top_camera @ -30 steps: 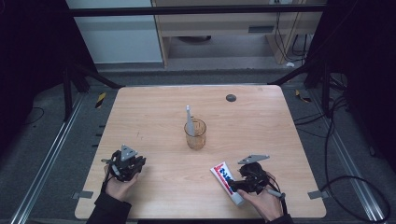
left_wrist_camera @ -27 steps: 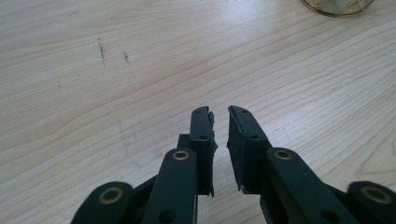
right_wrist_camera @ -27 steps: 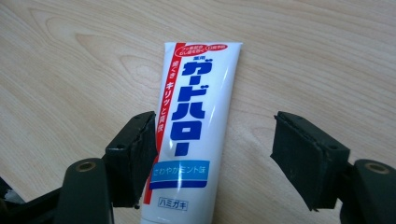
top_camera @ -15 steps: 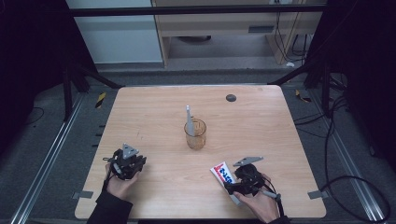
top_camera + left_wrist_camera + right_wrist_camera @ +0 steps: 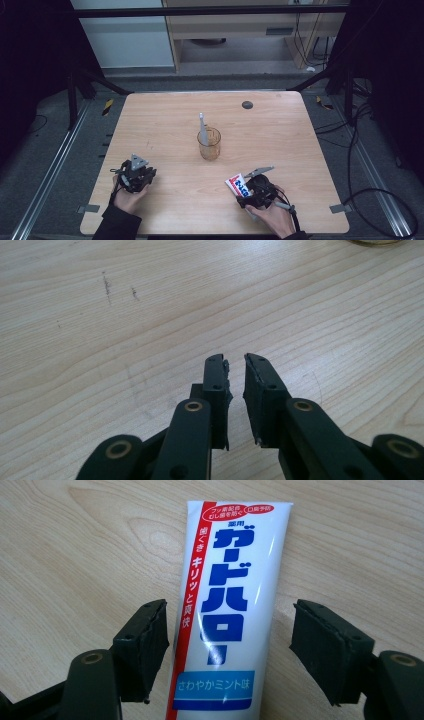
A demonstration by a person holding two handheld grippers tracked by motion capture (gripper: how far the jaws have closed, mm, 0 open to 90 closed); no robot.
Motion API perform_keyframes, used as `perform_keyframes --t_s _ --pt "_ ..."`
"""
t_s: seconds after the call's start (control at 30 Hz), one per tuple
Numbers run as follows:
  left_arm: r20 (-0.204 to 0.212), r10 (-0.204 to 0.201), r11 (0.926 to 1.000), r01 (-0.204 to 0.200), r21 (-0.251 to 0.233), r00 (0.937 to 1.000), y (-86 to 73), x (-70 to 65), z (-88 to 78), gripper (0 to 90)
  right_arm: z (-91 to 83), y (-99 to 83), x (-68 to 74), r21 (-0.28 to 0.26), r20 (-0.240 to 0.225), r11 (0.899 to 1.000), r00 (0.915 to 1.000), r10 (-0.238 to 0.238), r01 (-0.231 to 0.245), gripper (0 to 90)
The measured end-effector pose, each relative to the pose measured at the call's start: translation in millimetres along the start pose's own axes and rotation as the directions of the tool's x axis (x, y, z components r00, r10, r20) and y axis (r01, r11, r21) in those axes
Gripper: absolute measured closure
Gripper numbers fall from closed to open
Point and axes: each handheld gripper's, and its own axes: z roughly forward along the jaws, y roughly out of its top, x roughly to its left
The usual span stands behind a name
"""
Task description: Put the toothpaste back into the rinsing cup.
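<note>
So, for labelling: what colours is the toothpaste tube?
White toothpaste tube, blue lettering, red side stripe; right gripper view.

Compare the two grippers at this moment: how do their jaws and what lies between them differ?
The left gripper has jaws nearly together over bare table, with nothing between them. The right gripper has jaws spread wide, straddling a toothpaste tube without pressing it. Both sit low near the table's front edge.

The toothpaste tube is white with blue lettering, a red side stripe and a light blue band, lying on the pale wood-grain desk.
</note>
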Motion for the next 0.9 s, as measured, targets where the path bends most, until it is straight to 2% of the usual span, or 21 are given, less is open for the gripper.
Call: perform_keyframes --t_s 0.27,0.63,0.8,0.9 --pt "0.001 0.002 1.0000 -0.002 0.003 1.0000 -0.4 0.0 -0.1 78.8 7.5 2.6 2.0 0.026 -0.012 1.000 0.9999 -0.006 0.006 33.7" --pt "0.002 0.002 1.0000 -0.002 0.007 1.0000 -0.2 -0.5 1.0 79.0 10.9 5.9 3.1 0.057 0.005 0.998 0.9998 -0.020 0.019 41.4" --pt "0.004 0.001 1.0000 -0.001 0.007 1.0000 -0.1 -0.5 1.0 79.1 9.2 7.4 5.1 0.074 0.004 0.997 0.9999 -0.010 0.010 50.1" --pt "0.004 0.000 1.0000 0.000 0.007 1.0000 0.0 -0.4 1.0 79.1 6.4 7.8 5.0 0.069 0.009 0.998 0.9999 -0.010 0.009 58.5"
